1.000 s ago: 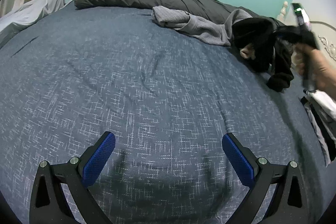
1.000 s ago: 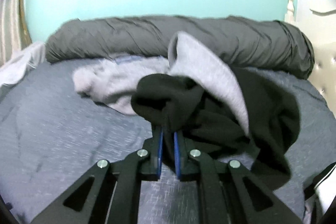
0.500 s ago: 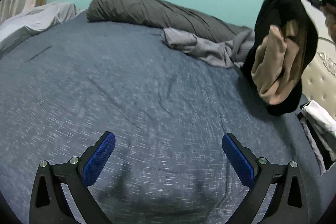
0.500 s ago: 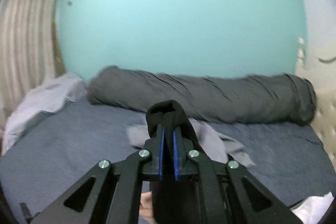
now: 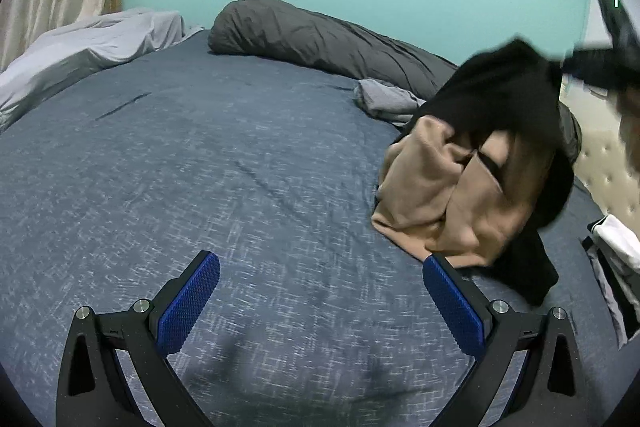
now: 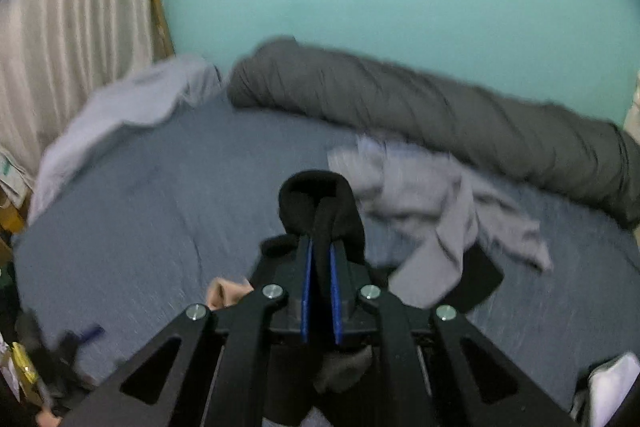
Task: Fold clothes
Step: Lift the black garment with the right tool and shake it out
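Two claws in view. Right claw point(image 6: 320, 259) is clamped shut on a fold of the black fleece garment with tan lining point(image 5: 472, 163); fabric is pinched betw. its blue pads point(image 6: 306, 291) and bulges above the tips. Garment is seen hanging in the air at right of left-wrist view, tan inside showing, lower end close to or touching the blue-grey woven bed cover point(image 5: 200, 155); contact can't be judged. Left claw point(image 5: 320, 307) is held wide open over bare bed cover, nothing betw. pads. A crumpled light-grey garment point(image 6: 432, 195) is lying just in front of the rolled dark-grey duvet point(image 6: 420, 107).
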{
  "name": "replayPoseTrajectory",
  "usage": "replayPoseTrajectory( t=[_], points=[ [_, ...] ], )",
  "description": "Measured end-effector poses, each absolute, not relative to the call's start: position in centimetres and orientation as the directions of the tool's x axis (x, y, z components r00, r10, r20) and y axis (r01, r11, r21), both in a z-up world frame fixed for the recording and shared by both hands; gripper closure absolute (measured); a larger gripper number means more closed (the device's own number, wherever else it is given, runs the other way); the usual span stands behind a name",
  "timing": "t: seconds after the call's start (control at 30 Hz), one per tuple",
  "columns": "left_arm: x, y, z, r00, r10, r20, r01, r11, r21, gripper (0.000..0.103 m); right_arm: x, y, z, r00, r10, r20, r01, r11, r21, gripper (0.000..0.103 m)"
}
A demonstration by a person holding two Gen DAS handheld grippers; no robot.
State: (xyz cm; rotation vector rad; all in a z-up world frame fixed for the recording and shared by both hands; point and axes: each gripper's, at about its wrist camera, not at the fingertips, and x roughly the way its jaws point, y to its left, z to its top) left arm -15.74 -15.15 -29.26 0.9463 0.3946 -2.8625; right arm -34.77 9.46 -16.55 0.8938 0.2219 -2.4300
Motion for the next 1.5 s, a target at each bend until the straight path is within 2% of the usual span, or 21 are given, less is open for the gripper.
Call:
replayPoseTrajectory(
  t=[0.17,0.37,0.43,0.5,0.57,0.63,0.73,0.8,0.87,1.07,1.1,1.13,1.17,1.2,1.23,1.27,1.5],
  points=[
    [-15.9,-15.5,-29.7,-0.795,-0.014,-0.606,0.181,-0.960,-0.215,0.000,-35.9,13.1,-22.9,-0.624,-0.297,-0.722,0.381,-0.923,0.050,0.094],
    [-16.5,-14.7,-30.2,-0.788,-0.001,-0.616,0.160,-0.966,-0.204,0.000,-36.0,18.5,-28.1,-0.564,-0.103,-0.819,0.235,-0.971,-0.040,0.093],
    [-16.7,-14.3,-30.4,-0.783,0.007,-0.621,0.151,-0.968,-0.201,0.000,-35.7,20.5,-29.6,-0.541,-0.093,-0.836,0.211,-0.977,-0.028,0.092],
    [-16.9,-14.0,-30.4,-0.782,0.009,-0.623,0.146,-0.970,-0.197,0.000,-35.2,22.0,-30.6,-0.528,-0.067,-0.847,0.173,-0.984,-0.030,0.086],
    [-17.1,-13.8,-30.6,-0.780,0.009,-0.625,0.145,-0.970,-0.194,0.000,-33.9,23.8,-30.1,-0.566,-0.055,-0.822,0.125,-0.992,-0.020,0.069],
    [-17.4,-13.6,-30.7,-0.776,0.011,-0.631,0.146,-0.969,-0.197,0.000,-32.2,25.4,-29.3,-0.614,-0.087,-0.785,0.095,-0.995,0.035,0.065],
    [-17.7,-13.3,-30.8,-0.776,0.013,-0.631,0.143,-0.970,-0.195,0.000,-30.1,25.6,-28.6,-0.644,-0.188,-0.741,0.161,-0.981,0.108,0.054],
    [-17.8,-13.2,-30.8,-0.774,0.010,-0.633,0.143,-0.971,-0.191,0.000,-28.9,24.5,-28.9,-0.634,-0.240,-0.735,0.227,-0.967,0.120,0.052],
    [-17.9,-13.1,-30.9,-0.773,0.008,-0.635,0.146,-0.971,-0.189,0.000,-28.0,22.7,-29.5,-0.595,-0.300,-0.745,0.301,-0.943,0.139,0.044],
    [-17.8,-13.5,-30.9,-0.771,0.004,-0.637,0.148,-0.971,-0.186,0.000,-26.2,17.6,-32.7,-0.563,-0.240,-0.791,0.391,-0.920,0.001,0.042],
    [-17.7,-13.6,-30.8,-0.772,0.003,-0.636,0.150,-0.971,-0.186,0.000,-26.3,17.5,-33.1,-0.561,-0.232,-0.795,0.383,-0.924,-0.001,0.042],
    [-17.7,-13.7,-30.8,-0.773,0.003,-0.634,0.149,-0.971,-0.186,0.000,-26.5,17.6,-33.5,-0.559,-0.227,-0.798,0.373,-0.928,0.002,0.053],
    [-17.6,-13.8,-30.7,-0.774,0.003,-0.633,0.149,-0.971,-0.187,0.000,-26.6,17.7,-33.9,-0.557,-0.221,-0.801,0.362,-0.932,0.006,0.074],
    [-17.6,-14.0,-30.7,-0.775,0.002,-0.632,0.148,-0.972,-0.184,0.000,-26.8,17.8,-34.3,-0.555,-0.216,-0.804,0.351,-0.936,0.009,0.080],
    [-17.5,-14.1,-30.7,-0.775,-0.001,-0.632,0.149,-0.972,-0.181,0.000,-26.8,17.9,-34.1,-0.557,-0.220,-0.801,0.349,-0.937,0.014,0.092],
    [-17.5,-14.2,-30.6,-0.775,-0.003,-0.632,0.151,-0.972,-0.181,0.000,-26.7,18.0,-33.7,-0.562,-0.225,-0.796,0.349,-0.937,0.019,0.099],
    [-16.4,-14.4,-29.1,-0.779,-0.027,-0.626,0.160,-0.974,-0.158,0.000,-25.2,19.2,-26.4,-0.619,-0.285,-0.731,0.355,-0.933,0.064,0.101]
  ],
)
